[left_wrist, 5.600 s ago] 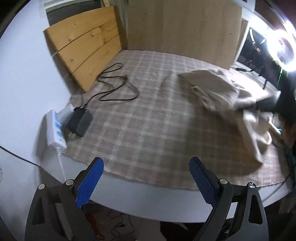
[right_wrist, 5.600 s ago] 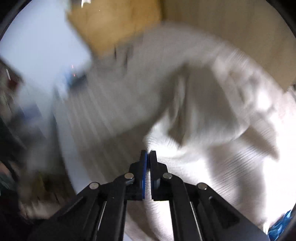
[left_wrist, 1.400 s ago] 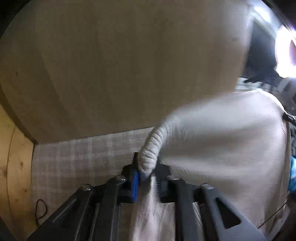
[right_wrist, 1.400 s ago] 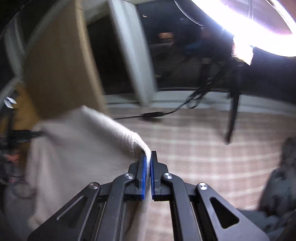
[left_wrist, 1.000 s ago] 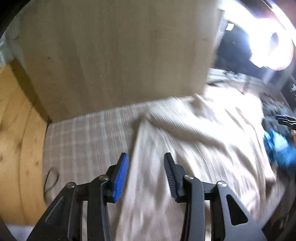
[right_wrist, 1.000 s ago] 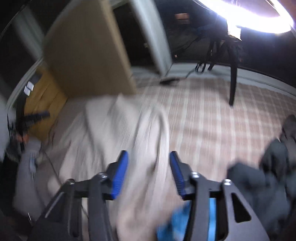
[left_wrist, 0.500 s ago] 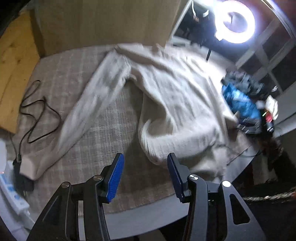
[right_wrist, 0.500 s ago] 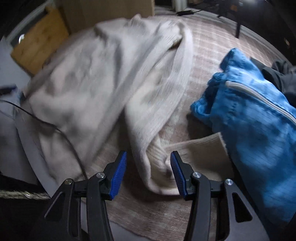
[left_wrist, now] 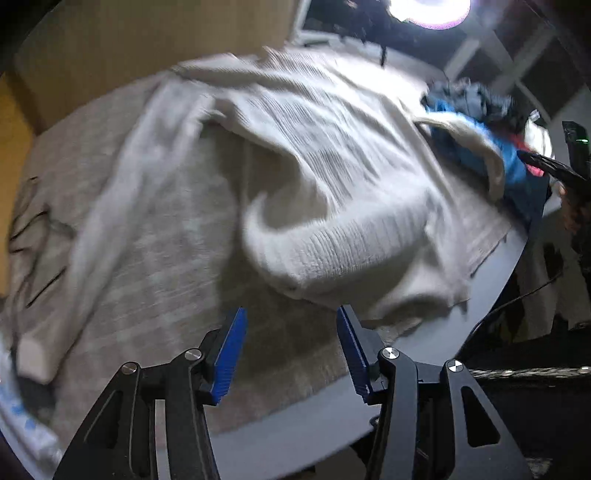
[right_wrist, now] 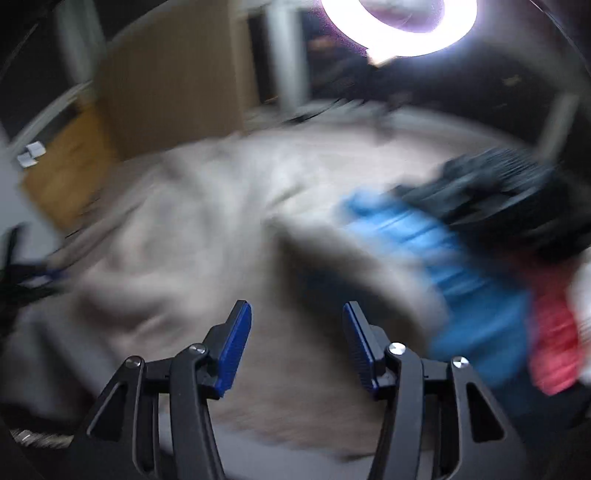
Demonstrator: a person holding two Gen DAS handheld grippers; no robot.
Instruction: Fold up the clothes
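Cream sweater (left_wrist: 332,177) lies spread on the tabletop (left_wrist: 317,417), on a checked woven cloth (left_wrist: 177,280) of muted beige and grey. The knit is ribbed and thick, soft-looking; its hem is rolled up into a fat rounded bulge near the front edge. One long sleeve (left_wrist: 110,206) trails away to the left, flat on the cloth, its cuff near the edge. The other sleeve curves off to the right and lies over a bright blue garment (left_wrist: 513,162), with dark clothes heaped behind it.

Your left claw (left_wrist: 290,350) stands about half open, blue ribbed pads (left_wrist: 231,354) apart, nothing between them. It hangs above the checked cloth just in front of the rolled hem, not touching the knit as far as the view shows.

Your right claw (right_wrist: 297,343) is parted by about the same gap; its jaws have just been opening. Nothing is gripped between its blue pads (right_wrist: 234,347). The right wrist view is heavily blurred: under the claw you can make out pale cream fabric (right_wrist: 177,251), smeared, and to the right the blue garment (right_wrist: 461,280), a red patch (right_wrist: 554,332) and a dark heap (right_wrist: 509,192). Whether this claw touches the fabric cannot be told.

A ring light (right_wrist: 399,22) glares at the top, and a pale wooden board (left_wrist: 147,48) stands behind the tabletop.
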